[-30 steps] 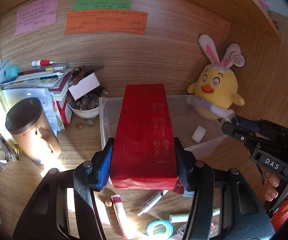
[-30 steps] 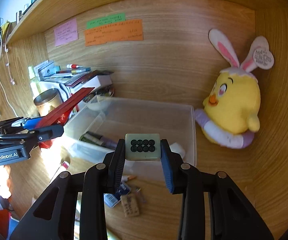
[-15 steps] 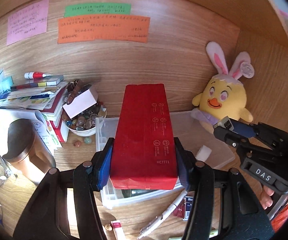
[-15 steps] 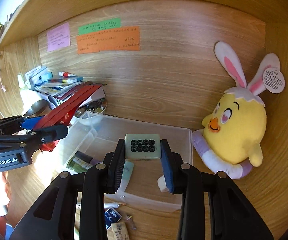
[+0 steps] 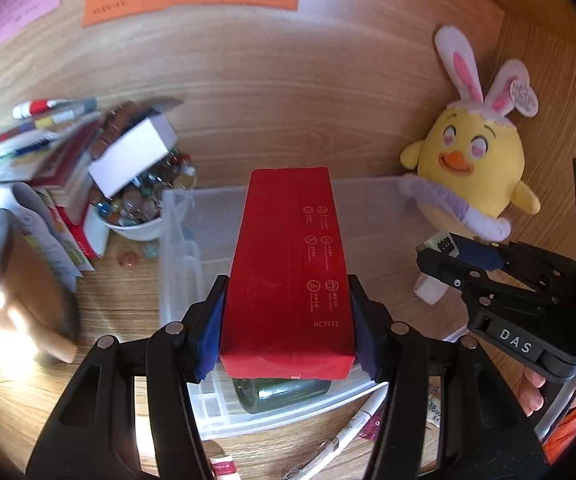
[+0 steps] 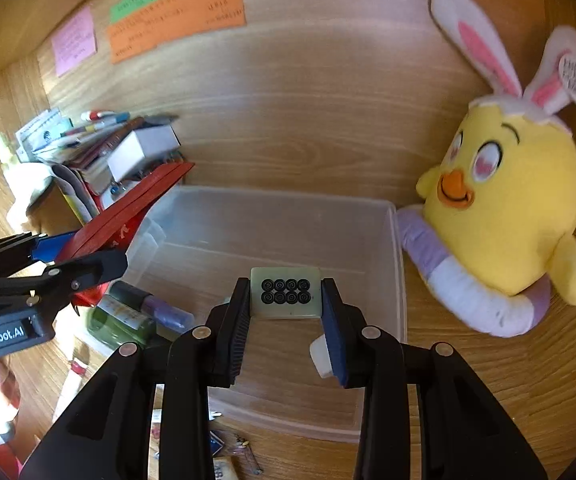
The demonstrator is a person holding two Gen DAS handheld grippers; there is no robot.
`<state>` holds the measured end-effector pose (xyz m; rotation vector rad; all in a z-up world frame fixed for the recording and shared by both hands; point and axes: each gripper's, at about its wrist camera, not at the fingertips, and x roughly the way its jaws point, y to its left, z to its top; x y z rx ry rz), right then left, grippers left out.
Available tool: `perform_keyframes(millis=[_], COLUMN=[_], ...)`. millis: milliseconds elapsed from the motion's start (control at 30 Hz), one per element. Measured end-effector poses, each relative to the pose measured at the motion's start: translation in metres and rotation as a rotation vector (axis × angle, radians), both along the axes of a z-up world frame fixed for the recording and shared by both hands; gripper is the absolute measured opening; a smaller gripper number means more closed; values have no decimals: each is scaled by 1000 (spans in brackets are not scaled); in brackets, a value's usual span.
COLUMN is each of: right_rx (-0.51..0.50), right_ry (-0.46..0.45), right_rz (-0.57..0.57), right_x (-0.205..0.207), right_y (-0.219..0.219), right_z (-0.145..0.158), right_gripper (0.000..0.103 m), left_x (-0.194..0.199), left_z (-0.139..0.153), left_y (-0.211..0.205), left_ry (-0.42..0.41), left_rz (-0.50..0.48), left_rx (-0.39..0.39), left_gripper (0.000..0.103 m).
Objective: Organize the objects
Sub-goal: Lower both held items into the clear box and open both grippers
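My left gripper (image 5: 288, 320) is shut on a flat red box (image 5: 288, 264) and holds it over the left part of a clear plastic bin (image 5: 372, 204). The red box also shows in the right wrist view (image 6: 128, 216). My right gripper (image 6: 286, 308) is shut on a pale green mahjong tile (image 6: 286, 296) with black circles, above the bin's (image 6: 392, 264) floor. That tile and gripper show at the right of the left wrist view (image 5: 444, 244). In the bin lie a green bottle (image 6: 124, 320), a purple tube (image 6: 164, 312) and a white eraser (image 6: 320, 356).
A yellow plush chick (image 6: 504, 220) leans at the bin's right side. A bowl of marbles (image 5: 136, 212), stacked books (image 5: 28, 148) and a brown cup (image 5: 20, 280) crowd the left. Pens (image 5: 348, 440) and small items lie in front of the bin. Wooden back wall close behind.
Both grippers have moved forward and down toward the bin, which now looms larger. The red box and the tile stay gripped.
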<state>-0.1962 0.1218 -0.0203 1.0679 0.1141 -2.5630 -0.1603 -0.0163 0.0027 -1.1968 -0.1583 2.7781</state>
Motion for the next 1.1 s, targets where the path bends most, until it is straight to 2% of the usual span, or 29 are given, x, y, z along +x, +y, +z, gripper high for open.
perform_keyframes(millis=[500, 667, 733, 800, 1100], right_rx=[47, 62, 64, 67, 77], right_ry=[-47, -38, -39, -29, 35], right_rz=[28, 36, 40, 37, 2], right_x=[-7, -4, -2, 1, 24], right_y=[-17, -20, -21, -20, -7], right_z=[-21, -20, -19, -17, 3], right_gripper=[31, 32, 43, 47, 55], left_x=[-4, 0, 3, 5, 28], left_z=[-16, -11, -8, -4, 16], left_y=[-3, -2, -3, -3, 0], left_ry=[-40, -19, -10, -2, 55], left_rz=[-17, -9, -8, -11, -31], left_rx=[15, 6, 9, 13, -8], left_gripper=[56, 70, 73, 75, 92])
